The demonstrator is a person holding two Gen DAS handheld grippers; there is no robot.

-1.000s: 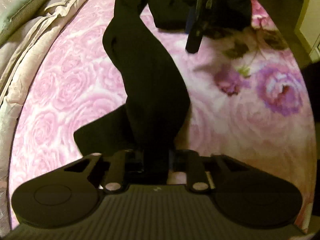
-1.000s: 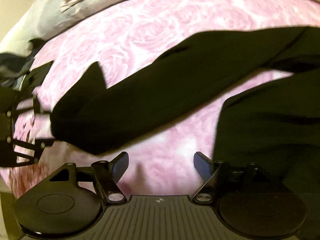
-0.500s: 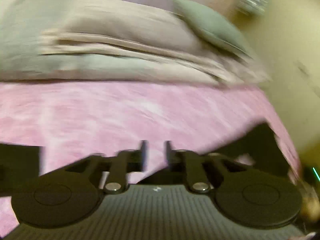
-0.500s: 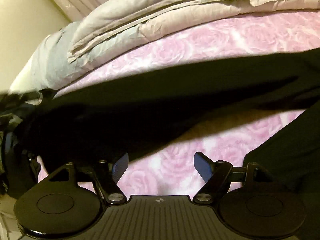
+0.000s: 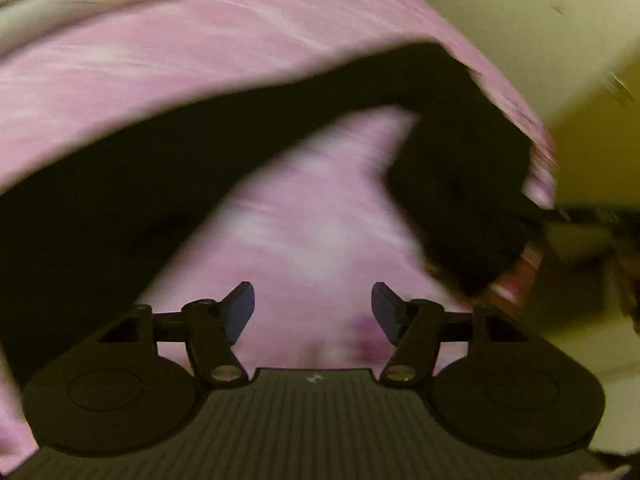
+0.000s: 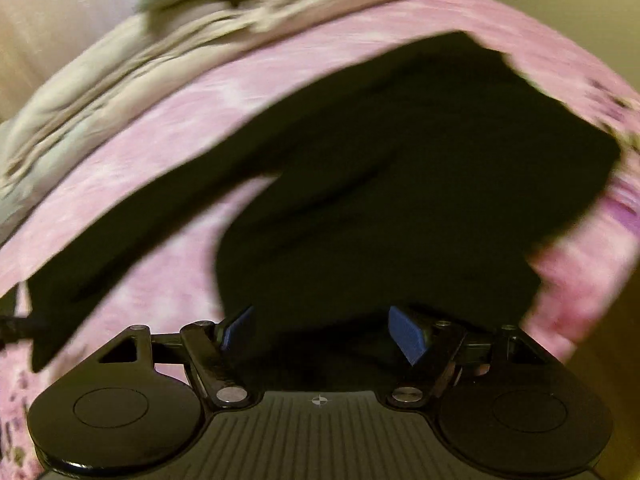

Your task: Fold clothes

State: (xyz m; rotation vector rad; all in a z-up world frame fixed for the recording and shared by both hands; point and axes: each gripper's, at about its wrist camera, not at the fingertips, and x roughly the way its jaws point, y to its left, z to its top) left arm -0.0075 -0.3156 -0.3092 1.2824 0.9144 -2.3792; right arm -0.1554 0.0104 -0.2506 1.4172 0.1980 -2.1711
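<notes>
Your left gripper point(image 5: 313, 312) is spread wide over bare pink floral bedspread point(image 5: 160, 72) — nothing in it. Your right gripper point(image 6: 322, 330) gapes too, the black garment point(image 6: 400, 184) lying between its fingers. A rumpled beige quilt point(image 6: 120, 76) borders the far edge.

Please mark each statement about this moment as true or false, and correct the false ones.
1. The left claw is open and holds nothing. True.
2. The black garment lies on a plain white sheet. False: it lies on a pink floral bedspread.
3. The right claw is shut on the garment. False: its jaws stand apart, with black cloth right in front of them.
4. A long black part of the garment stretches across the bedspread in the left wrist view. True.
5. Beige bedding is bunched beyond the bedspread. True.
</notes>
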